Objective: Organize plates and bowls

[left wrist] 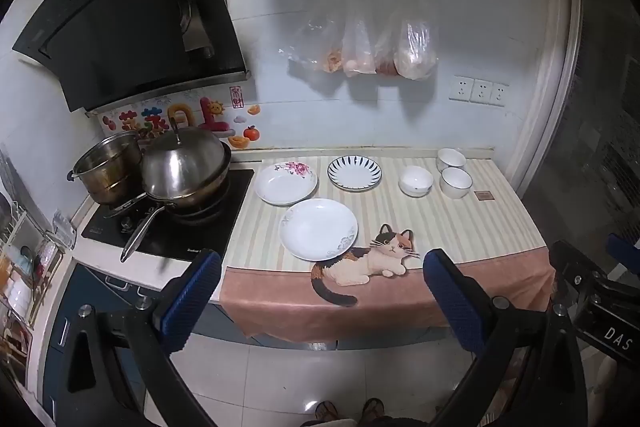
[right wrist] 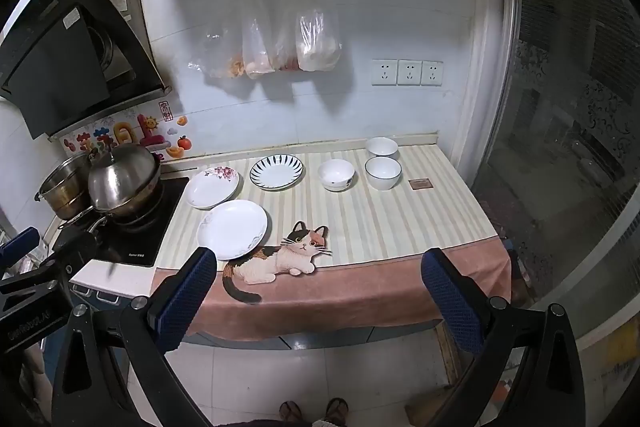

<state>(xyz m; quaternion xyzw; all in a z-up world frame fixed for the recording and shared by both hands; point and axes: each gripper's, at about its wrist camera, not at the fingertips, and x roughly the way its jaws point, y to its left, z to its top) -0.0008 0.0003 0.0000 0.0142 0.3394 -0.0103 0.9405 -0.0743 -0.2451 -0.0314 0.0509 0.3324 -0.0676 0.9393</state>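
Observation:
Three plates lie on the striped cat cloth: a plain white plate (left wrist: 318,228) (right wrist: 232,228) nearest me, a pink-flowered plate (left wrist: 285,183) (right wrist: 212,187) behind it, and a blue-striped plate (left wrist: 354,172) (right wrist: 276,171). Three white bowls stand to the right: one alone (left wrist: 416,180) (right wrist: 336,174), and two further right, one (left wrist: 455,182) (right wrist: 383,173) in front of the other (left wrist: 451,159) (right wrist: 382,147). My left gripper (left wrist: 324,267) and my right gripper (right wrist: 320,265) are open and empty, held back from the counter's front edge above the floor.
A hob (left wrist: 176,223) with a lidded steel wok (left wrist: 184,167) and a steel pot (left wrist: 108,167) sits left of the cloth; the pan handle (left wrist: 140,233) sticks out forward. Plastic bags (left wrist: 376,39) hang on the wall. A glass door (right wrist: 568,147) bounds the right. My feet (right wrist: 314,411) stand on tiled floor.

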